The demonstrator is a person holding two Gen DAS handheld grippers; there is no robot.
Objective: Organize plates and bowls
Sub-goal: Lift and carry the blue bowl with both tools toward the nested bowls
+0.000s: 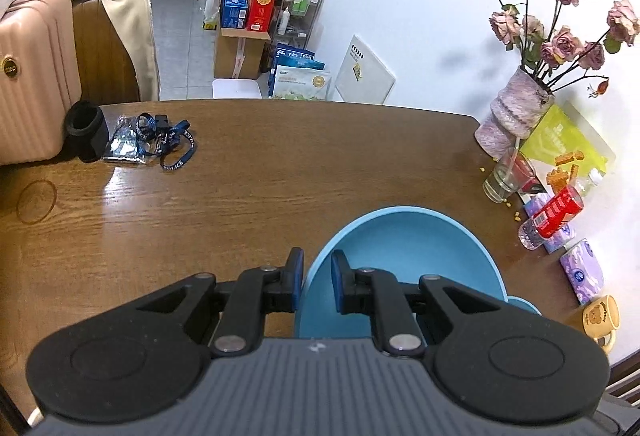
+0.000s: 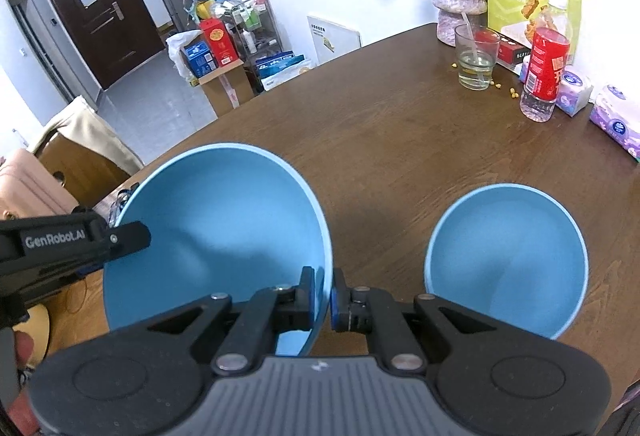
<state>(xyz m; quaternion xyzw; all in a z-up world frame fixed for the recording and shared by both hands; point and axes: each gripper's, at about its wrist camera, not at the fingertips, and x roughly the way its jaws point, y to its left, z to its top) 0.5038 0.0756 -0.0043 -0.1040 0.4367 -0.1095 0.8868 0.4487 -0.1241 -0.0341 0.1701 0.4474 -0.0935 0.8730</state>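
1. Large blue bowl (image 2: 216,232): pinched by its rim on opposite sides, apparently lifted and tilted above the tabletop (image 2: 380,139).
2. Left claw (image 1: 317,278): clamped on the bowl's near rim in its own view, one pad inside and one outside.
3. Right claw (image 2: 322,294): likewise clenched on the rim at the opposite side.
4. Smaller blue bowl (image 2: 506,260): resting on the tabletop just right of the large one, untouched.
5. Risk: thin, smooth rim held only at two edge points; possible slip or twist if the two hands drift apart or tip unevenly.
6. Risk: possible knock against the smaller bowl when lowering, given how near it sits.
7. Right wrist view only: full smaller bowl, the left claw's body at the bowl's far side.
8. Left wrist view only: lanyard (image 1: 168,139), black cup (image 1: 86,129), yellow mug (image 1: 600,320).
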